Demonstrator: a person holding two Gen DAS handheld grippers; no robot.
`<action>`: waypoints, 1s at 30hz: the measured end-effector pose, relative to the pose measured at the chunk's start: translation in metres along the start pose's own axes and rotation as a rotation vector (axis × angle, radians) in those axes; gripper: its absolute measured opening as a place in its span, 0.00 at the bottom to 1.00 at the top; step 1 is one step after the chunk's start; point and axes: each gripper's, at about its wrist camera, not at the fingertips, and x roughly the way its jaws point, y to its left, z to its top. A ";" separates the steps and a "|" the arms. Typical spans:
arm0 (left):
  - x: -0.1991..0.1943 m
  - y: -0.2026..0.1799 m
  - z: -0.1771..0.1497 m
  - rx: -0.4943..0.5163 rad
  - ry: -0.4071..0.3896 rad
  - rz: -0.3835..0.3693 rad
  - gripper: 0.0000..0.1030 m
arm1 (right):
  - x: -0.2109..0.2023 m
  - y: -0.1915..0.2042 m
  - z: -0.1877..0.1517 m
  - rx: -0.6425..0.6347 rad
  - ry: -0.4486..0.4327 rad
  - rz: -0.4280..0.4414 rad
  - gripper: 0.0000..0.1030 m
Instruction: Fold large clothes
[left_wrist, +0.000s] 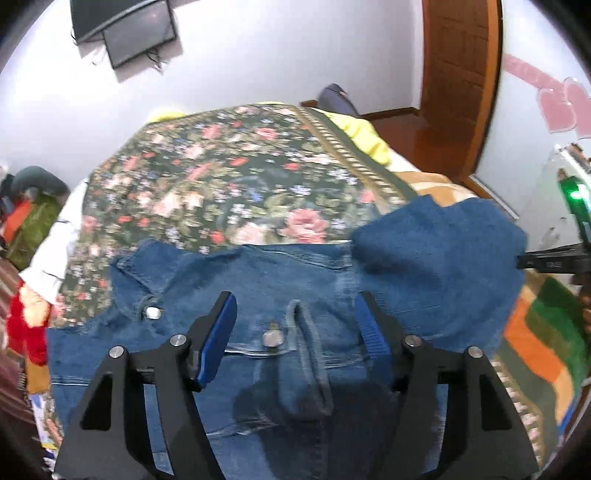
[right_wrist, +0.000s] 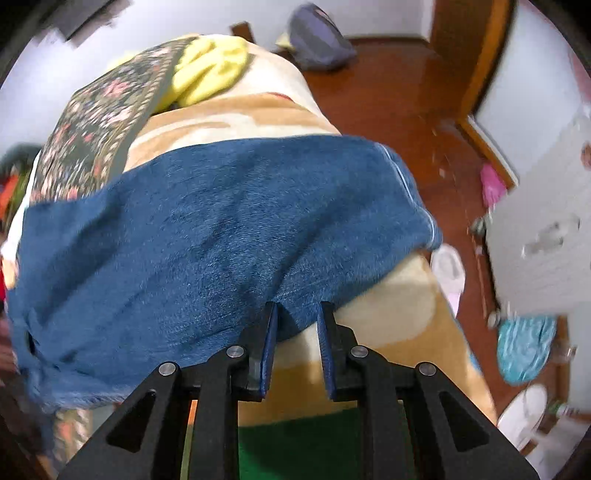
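Around me I see a bed covered with a dark flowered bedspread (left_wrist: 207, 177), and beside it a thick beige and cream blanket (right_wrist: 236, 118) with orange and green stripes near my side. A soft yellow cloth (right_wrist: 210, 70) lies at the far end of the bed, and a grey-blue bag (right_wrist: 317, 40) stands on the shiny brown wooden floor (right_wrist: 388, 92) behind it. A dark flat screen (left_wrist: 129, 29) hangs on the white wall. Pale slippers (right_wrist: 448, 269) and a turquoise bundle (right_wrist: 524, 343) lie on the floor on the right side. Nothing stands between my grippers and the garment.

The large blue denim garment (left_wrist: 295, 295) lies across the near part of the bed, partly on the flowered bedspread and partly on the blanket. Metal buttons and a stitched seam show on it, and one part is folded over toward the right.

My left gripper (left_wrist: 295, 332) hangs over the denim with the jaws wide apart and nothing between the blue pads. My right gripper (right_wrist: 295, 321) has its jaws almost together, and a lower edge of the blue cloth sits between the pads, so it holds the denim garment.
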 end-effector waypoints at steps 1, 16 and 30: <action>0.001 0.003 -0.002 0.002 0.003 0.011 0.68 | -0.002 0.002 -0.003 -0.021 -0.013 -0.016 0.27; 0.021 0.071 -0.047 -0.198 0.104 -0.004 0.73 | 0.006 -0.055 0.000 0.253 0.027 0.188 0.78; -0.006 0.104 -0.065 -0.285 0.064 0.044 0.73 | -0.021 -0.031 0.035 0.317 -0.182 0.226 0.14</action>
